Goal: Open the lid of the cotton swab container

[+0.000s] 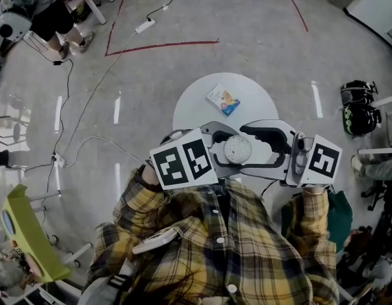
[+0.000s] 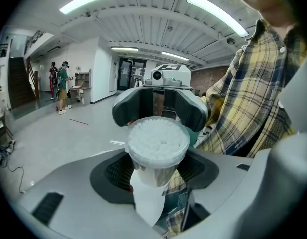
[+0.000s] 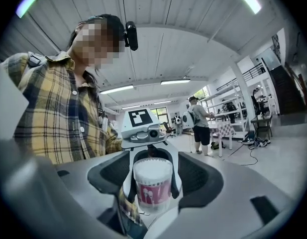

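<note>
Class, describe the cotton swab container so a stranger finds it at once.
Find the round white table. Over its near edge the left gripper clamps the cotton swab container. It is a round tub of white tips, unlike the flat card beyond.

Yellow-and-navy plaid cloth shirt; grey plastic left gripper and right gripper.
White buttons run down the shirt's front; above the shirt, both grippers have black-lined jaws, and each carries a white cube with black square markers.
</note>
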`<state>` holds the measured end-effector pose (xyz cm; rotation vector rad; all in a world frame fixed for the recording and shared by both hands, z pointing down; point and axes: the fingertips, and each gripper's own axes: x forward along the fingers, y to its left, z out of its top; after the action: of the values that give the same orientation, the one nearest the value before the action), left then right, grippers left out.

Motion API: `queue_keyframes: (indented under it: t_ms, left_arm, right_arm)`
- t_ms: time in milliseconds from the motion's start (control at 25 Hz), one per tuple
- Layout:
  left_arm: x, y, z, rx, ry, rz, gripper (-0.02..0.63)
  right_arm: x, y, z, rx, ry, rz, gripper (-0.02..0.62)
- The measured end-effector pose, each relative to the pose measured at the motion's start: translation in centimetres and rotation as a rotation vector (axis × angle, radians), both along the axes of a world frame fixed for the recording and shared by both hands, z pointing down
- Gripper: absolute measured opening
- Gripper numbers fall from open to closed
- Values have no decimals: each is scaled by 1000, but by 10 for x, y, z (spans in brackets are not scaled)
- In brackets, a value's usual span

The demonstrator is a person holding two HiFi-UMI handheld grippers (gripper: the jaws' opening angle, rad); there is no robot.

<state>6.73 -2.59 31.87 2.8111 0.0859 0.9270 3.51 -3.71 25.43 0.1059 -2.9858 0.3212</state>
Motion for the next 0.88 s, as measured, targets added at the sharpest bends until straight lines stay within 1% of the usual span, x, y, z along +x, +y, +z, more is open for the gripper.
queue_keyframes:
  t_ms: [120,240,320,440,560,720,880]
  left_arm:
    - [3,0,-2,-8,7,8,272]
    - [7,2,-2,-13,6,19,272]
    - [11,3,-3,-15,7,26,272]
    - [14,5,-2,-20,10,31,272]
    - [12,5,-1,-26,12,37,272]
    - [10,6,-2,-39,18,50,272]
    - [11,5,-2,-32,14,43,272]
  right_arm:
    - [-2,1,2,0,4,-42,291]
    - [-4,1,2,15,-13,-71,291]
    - [-3,2,5,11,-7,-87,291]
    - [-2,3,5,-16,-19,-83,291]
    - [-4,3,5,-14,-27,-92,288]
    - [-8,4,8,-5,-1,-108,288]
    - [-5,4,9,-2,-3,-103,282]
